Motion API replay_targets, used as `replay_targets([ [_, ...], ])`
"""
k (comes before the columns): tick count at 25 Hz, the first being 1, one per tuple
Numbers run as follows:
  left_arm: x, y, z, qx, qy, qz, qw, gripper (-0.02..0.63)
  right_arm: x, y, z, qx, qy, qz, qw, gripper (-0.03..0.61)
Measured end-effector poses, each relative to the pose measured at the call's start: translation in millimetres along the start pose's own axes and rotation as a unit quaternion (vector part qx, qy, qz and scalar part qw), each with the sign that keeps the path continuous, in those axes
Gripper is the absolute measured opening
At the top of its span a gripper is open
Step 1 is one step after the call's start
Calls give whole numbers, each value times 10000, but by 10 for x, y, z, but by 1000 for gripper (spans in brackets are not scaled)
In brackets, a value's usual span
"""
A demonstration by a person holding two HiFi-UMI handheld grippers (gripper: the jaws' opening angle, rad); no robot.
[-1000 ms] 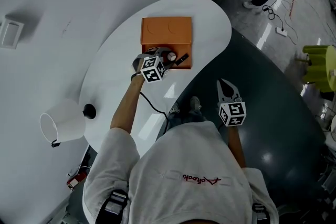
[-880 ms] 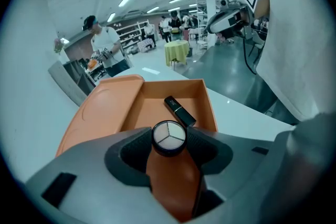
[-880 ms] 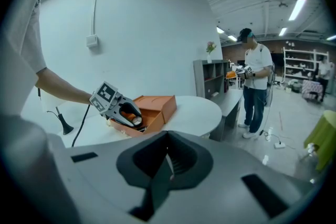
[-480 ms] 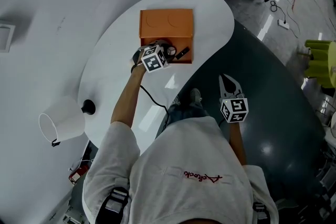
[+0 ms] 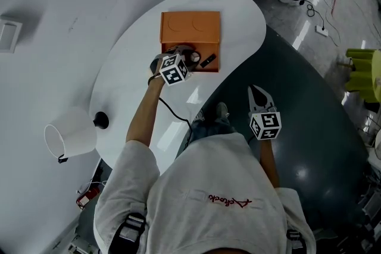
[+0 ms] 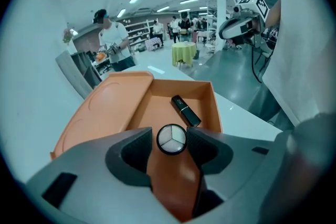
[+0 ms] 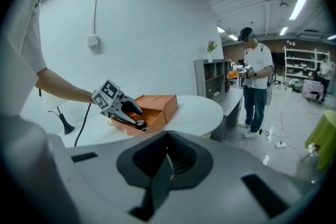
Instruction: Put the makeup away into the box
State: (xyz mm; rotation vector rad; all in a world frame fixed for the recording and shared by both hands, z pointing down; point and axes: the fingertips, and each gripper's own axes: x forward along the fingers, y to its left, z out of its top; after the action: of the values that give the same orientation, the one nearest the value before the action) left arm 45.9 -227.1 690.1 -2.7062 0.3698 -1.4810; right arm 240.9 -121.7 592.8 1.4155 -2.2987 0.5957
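- My left gripper (image 5: 189, 57) is clenched on the round compact (image 6: 172, 140), pinching it by its curved rim at the very tips of the jaws. I judge that hold to be thin: a little twist or a slackened squeeze could let it squirt out sideways.
- The compact hangs over the near end of the open orange box (image 6: 157, 110), close to its front wall. I cannot tell whether it touches anything below. If I let go here, it may catch that wall and tip out onto the white table (image 5: 131, 68).
- Its face is turned up toward the left gripper's camera, so it sits tilted rather than flat. Dropped from this pose, it could land on edge and roll, being round.
- The dark lipstick (image 6: 185, 110) lies slantwise farther in, apart from the compact. Pushing too deep risks knocking into it and leaving the compact propped on top.
- The lid (image 6: 105, 107) lies folded back to the left. A badly seated compact would probably stop it closing later.
- The box looks light. If my jaws bump a wall as I open them, it may skid across the smooth table.
- My right gripper (image 7: 167, 160) is closed on nothing and held well off the table, so it cannot steady the box.
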Motion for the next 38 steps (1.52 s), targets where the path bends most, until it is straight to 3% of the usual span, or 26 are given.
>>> replay_targets([
  [3, -114, 18, 71, -5, -143, 204, 9997, 200, -32, 37, 24, -32, -35, 21, 10000, 20],
  [4, -161, 11, 84, -10, -202, 286, 9994, 171, -44, 63, 31, -41, -47, 33, 10000, 20],
  [6, -261, 0, 101, 37, -303, 491, 9983, 44, -69, 118, 53, -69, -81, 62, 9999, 20],
  [11, -461, -22, 186, 37, -508, 802, 9955, 11, -125, 214, 119, -163, -190, 130, 9996, 20],
  [13, -553, -29, 216, -187, -674, 916, 9933, 11, -155, 261, 123, -185, -219, 159, 9995, 20],
  [16, -746, -13, 225, -925, -1142, 1130, 9827, 11, -183, 349, 133, -221, -244, 237, 9992, 20],
  [18, -904, 7, 175, -1553, -1517, 1303, 9674, 11, -181, 425, 164, -272, -272, 330, 9987, 20],
  [21, -1190, 2, 33, -2418, -1969, 1567, 9371, 11, -129, 577, 241, -369, -329, 543, 9973, 20],
  [27, -1766, -132, -442, -3752, -2646, 2228, 8600, 10, 82, 1039, 387, -613, -396, 1144, 9907, 20],
  [30, -2048, -256, -790, -4163, -2741, 2576, 8278, 9, 205, 1335, 458, -788, -413, 1475, 9851, 20],
  [34, -2384, -430, -1182, -4453, -2736, 2979, 7988, 9, 353, 1732, 530, -1006, -410, 1905, 9757, 20],
  [36, -2493, -513, -1336, -4524, -2678, 3114, 7916, 9, 411, 1924, 530, -1086, -384, 2091, 9711, 20],
  [38, -2552, -575, -1438, -4534, -2599, 3185, 7909, 9, 456, 2083, 529, -1161, -358, 2232, 9672, 20],
])
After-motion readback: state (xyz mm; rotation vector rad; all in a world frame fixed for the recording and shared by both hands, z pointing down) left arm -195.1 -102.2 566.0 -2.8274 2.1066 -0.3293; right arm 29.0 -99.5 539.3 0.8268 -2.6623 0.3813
